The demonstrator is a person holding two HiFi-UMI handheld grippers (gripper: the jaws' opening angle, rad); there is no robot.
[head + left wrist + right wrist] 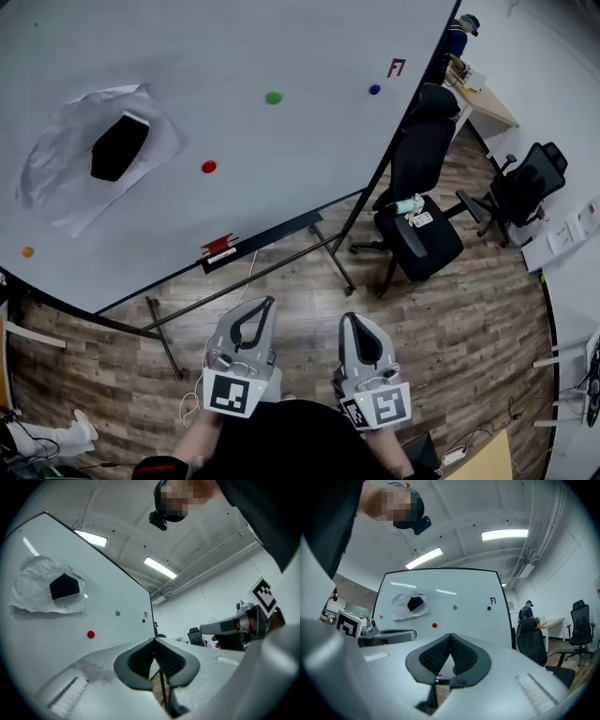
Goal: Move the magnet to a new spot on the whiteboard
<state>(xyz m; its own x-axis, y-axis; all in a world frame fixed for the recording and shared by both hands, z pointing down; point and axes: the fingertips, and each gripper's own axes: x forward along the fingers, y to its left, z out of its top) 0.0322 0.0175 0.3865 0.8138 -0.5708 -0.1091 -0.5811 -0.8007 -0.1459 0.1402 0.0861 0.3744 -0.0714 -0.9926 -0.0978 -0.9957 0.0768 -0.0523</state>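
Wood floor [309, 309], black office chairs [417, 202]

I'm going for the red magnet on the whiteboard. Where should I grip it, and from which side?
Take the red magnet by its round edge, one jaw on each side, coming straight at the face of the whiteboard. It looks like a small disc flat on the board with bare surface all round, so likely only its rim offers a hold.

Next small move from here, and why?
Probably raise the left gripper toward the red magnet on the whiteboard, opening it on the way. It and the right gripper are both shut, empty and well short of the board, and that magnet looks nearest to it.
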